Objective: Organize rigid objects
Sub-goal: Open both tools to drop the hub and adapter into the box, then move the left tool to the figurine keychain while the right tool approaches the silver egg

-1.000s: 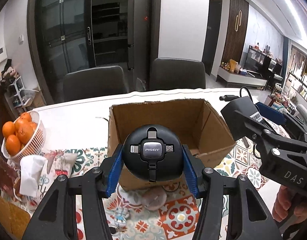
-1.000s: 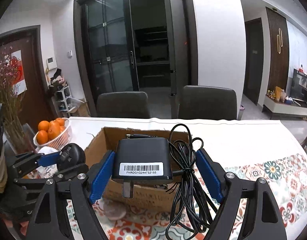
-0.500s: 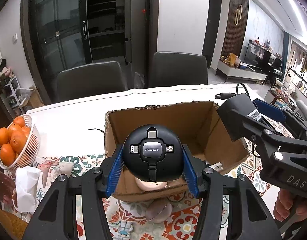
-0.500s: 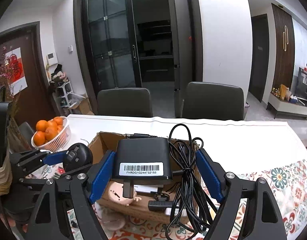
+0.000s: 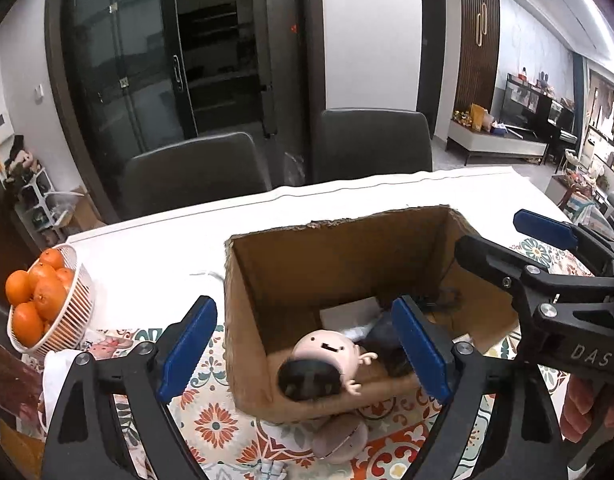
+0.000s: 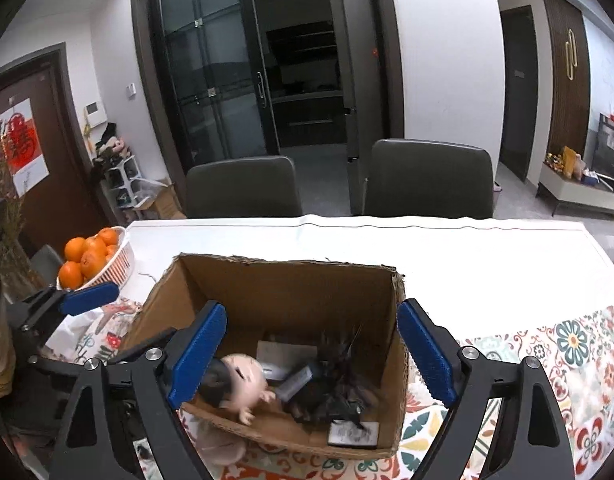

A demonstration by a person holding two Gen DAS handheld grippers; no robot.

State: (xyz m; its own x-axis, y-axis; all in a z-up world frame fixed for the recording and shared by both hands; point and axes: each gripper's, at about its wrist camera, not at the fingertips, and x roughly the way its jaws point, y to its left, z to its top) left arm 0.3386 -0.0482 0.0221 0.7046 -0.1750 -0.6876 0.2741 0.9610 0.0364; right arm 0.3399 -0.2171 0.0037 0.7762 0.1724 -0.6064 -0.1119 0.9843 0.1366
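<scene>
White table [image 6: 447, 256]: cardboard box [image 6: 291, 284], orange basket [image 6: 119, 262], perhaps cloth.

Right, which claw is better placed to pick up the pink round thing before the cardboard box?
Probably left. The pink round thing sits centred below the left claw, whose empty jaws are opening; for the right claw, also opening empty, it lies off-centre.

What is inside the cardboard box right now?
Inside the cardboard box: a pink doll figure, a blurred round black item, a black charger with tangled cable, and white cards. Anything beneath them is hidden.
</scene>
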